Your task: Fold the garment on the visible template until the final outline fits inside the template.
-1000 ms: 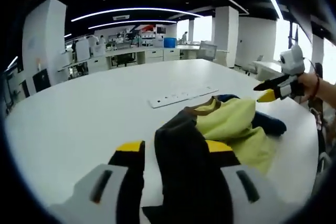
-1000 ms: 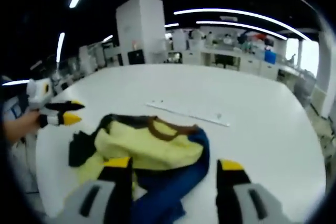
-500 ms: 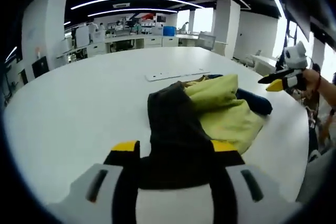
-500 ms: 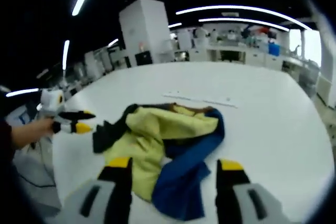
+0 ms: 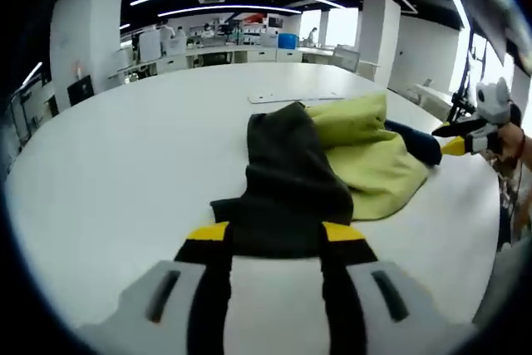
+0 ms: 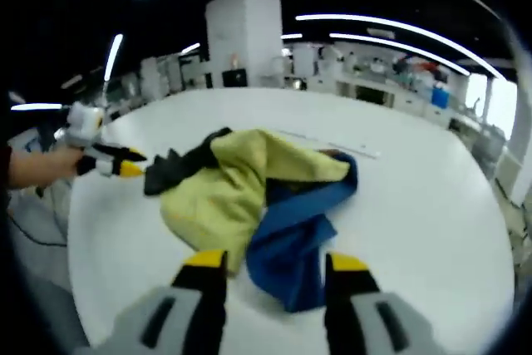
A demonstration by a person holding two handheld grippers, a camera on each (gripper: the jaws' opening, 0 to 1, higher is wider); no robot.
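**Yellow shirt drawn out across white surface**

Yellow, black and blue, the garment [image 5: 332,155] now lies longer than half a second ago as both grippers pull apart; folding has not begun. Left gripper [image 5: 266,234] grasps the black sleeve [image 5: 287,180]. Right gripper [image 6: 264,263] grasps the blue sleeve [image 6: 291,243], better seen from its own view.

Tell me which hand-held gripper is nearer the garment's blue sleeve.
Right. The right hand-held gripper has the blue sleeve between its jaws; the left hand-held gripper is at the dark sleeve.
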